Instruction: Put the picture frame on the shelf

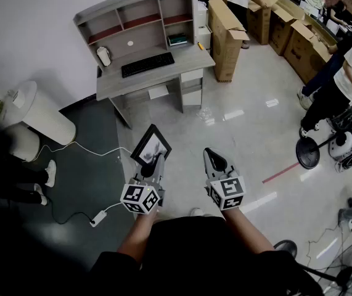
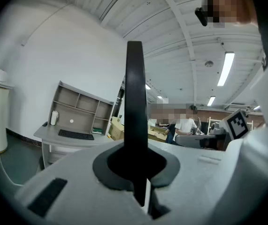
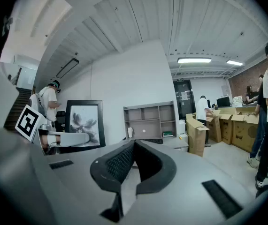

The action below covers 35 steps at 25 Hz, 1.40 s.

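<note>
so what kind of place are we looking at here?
Probably an office or lab space still being set up, not a home: a desk with a shelf hutch and keyboard, big open cardboard boxes stacked nearby, and strip lights overhead.

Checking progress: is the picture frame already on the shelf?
No, the picture frame is clamped in the left gripper, well short of the shelf.

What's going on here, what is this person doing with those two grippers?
A person holds a gripper in each hand, standing back from a desk. The left gripper is shut on a black frame, held above the floor. The right gripper is shut and empty. The frame isn't yet on the shelf over the desk.
</note>
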{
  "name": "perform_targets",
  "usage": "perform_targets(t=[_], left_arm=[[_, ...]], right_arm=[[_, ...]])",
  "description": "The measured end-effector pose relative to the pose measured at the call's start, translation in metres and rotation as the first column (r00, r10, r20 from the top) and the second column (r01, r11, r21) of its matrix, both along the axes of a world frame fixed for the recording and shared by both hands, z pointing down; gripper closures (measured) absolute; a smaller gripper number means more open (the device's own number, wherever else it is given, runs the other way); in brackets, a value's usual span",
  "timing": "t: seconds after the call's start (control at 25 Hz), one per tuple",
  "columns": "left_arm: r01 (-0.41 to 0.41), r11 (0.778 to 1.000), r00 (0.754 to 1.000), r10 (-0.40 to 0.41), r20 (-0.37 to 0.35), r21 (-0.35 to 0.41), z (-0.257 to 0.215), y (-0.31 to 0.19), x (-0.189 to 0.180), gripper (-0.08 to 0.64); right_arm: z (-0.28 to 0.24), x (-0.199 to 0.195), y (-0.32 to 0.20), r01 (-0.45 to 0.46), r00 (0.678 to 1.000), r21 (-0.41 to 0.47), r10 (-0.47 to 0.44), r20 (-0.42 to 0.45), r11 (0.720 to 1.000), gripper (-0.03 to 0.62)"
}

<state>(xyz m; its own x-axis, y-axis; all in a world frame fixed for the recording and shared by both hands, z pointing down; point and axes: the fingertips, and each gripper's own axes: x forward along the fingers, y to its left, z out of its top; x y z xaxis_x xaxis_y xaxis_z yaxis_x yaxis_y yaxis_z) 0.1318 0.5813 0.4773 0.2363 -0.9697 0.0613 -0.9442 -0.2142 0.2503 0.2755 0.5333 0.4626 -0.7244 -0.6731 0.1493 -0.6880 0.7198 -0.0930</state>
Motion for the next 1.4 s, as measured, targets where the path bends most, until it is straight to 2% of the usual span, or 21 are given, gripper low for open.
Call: perform_targets(t=[0.24,0.44,0.6,0.84,1.2,1.4], left_arm=[[0.003,1.0,1.0,-0.003,0.011,0.013,-0.005,-0.003,-0.001,0.535],[0.01,1.0,1.0,-0.01,0.011,0.011,-0.002,-0.003,0.002,0.535],[0.025,1.0,1.0,-0.025,0.008,0.011,-0.001,0.0,0.005,0.535],[0.01,1.0,0.999,-0.01,0.033,-0.022,0.006,-0.009,-0.001,0.535],[-0.042,0.998,0.999,0.042,0.003,-0.045,0.017,-0.069,-0.018,0.535],[-0.065,0.996,0.998,0.065,-0.012,-0.059,0.021,-0.118,-0.042,0.535]], right_arm=[[0.001,-0.001,-0.002,0.01,1.0,0.009,-0.01,0.005,1.0,0.58],[-0.002,0.006,-0.005,0.016,0.997,0.013,-0.017,0.071,1.0,0.58],[-0.003,0.015,-0.002,0.015,0.998,0.022,-0.016,0.067,1.0,0.58],[0.006,0.014,-0.011,0.009,0.996,0.003,-0.009,0.09,1.0,0.58],[0.013,-0.005,-0.064,-0.015,0.999,-0.017,0.016,0.044,1.0,0.58],[0.022,-0.026,-0.108,-0.028,0.999,-0.043,0.029,0.024,0.999,0.58]])
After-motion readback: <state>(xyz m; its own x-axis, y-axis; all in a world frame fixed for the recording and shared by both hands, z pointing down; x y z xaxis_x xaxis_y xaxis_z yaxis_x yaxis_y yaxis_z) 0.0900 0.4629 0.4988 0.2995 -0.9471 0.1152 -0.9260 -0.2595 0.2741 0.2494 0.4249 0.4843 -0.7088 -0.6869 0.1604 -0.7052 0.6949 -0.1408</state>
